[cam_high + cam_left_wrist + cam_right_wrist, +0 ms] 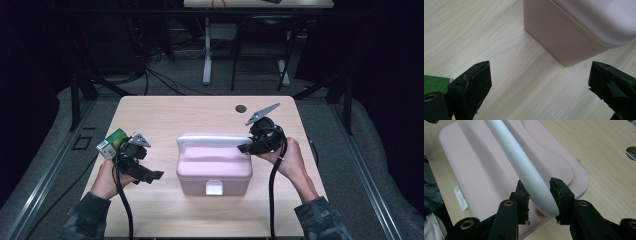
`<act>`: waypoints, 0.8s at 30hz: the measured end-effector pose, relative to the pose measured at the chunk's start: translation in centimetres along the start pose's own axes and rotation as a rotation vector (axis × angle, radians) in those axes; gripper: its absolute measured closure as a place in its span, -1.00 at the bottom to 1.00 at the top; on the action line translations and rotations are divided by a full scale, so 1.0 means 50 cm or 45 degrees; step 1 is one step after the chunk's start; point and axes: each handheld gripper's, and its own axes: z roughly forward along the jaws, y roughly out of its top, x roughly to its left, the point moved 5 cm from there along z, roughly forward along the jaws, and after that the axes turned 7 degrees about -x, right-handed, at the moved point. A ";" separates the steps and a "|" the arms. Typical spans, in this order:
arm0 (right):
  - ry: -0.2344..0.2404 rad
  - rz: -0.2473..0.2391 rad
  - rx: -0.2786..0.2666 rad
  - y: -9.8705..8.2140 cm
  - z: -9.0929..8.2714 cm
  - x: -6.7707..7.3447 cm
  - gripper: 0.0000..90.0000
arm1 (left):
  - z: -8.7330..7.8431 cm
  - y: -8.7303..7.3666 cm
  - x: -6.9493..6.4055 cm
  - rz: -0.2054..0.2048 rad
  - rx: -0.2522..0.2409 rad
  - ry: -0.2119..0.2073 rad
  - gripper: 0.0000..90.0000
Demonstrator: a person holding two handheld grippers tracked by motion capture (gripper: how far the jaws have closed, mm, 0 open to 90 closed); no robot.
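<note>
No writing is legible on the pink box [214, 167] mid-surface [165, 112], whose white handle [531, 177] the right claw [539, 198] clamps at its end, while the left claw [539, 82] gapes empty beside the box, a green carton [112, 142] just behind it.

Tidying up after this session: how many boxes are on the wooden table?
2. The pink plastic box with a white handle sits at the table's centre; a small green and white carton lies near the left edge, beside the left gripper. None seems hidden.
</note>
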 end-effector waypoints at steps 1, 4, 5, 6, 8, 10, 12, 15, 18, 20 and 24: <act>0.000 0.000 0.000 0.000 0.000 0.000 0.52 | -0.001 -0.001 0.001 -0.007 -0.004 -0.006 -0.90; 0.001 -0.001 -0.003 0.000 0.000 0.000 0.53 | 0.001 -0.003 0.003 -0.010 -0.009 -0.001 -0.90; 0.004 0.000 -0.006 0.000 0.000 -0.001 0.53 | 0.004 -0.005 0.004 -0.012 -0.005 -0.002 -0.89; 0.004 0.000 -0.006 0.000 0.000 -0.001 0.53 | 0.007 -0.006 0.003 -0.016 0.001 -0.011 -0.89; 0.010 0.007 -0.009 -0.001 -0.001 -0.003 0.53 | 0.013 -0.009 0.003 -0.022 0.003 -0.011 -0.89; 0.010 0.012 -0.023 -0.001 0.000 -0.003 0.54 | 0.017 -0.009 0.002 -0.026 0.000 -0.013 -0.88; 0.013 0.023 -0.038 0.000 0.000 -0.007 0.54 | 0.019 -0.009 0.000 -0.023 -0.002 -0.022 -0.88; 0.024 0.050 -0.060 0.000 0.000 -0.012 0.56 | 0.020 -0.008 -0.001 -0.029 -0.010 -0.028 -0.88; 0.035 0.066 -0.070 0.004 0.000 -0.018 0.57 | 0.021 -0.010 -0.001 -0.039 -0.016 -0.040 -0.87; 0.036 0.068 -0.070 0.007 0.002 -0.022 0.57 | 0.022 -0.010 -0.002 -0.043 -0.021 -0.049 -0.86; 0.046 0.089 -0.080 0.010 0.003 -0.028 0.57 | 0.024 -0.006 -0.008 -0.053 -0.058 -0.066 -0.81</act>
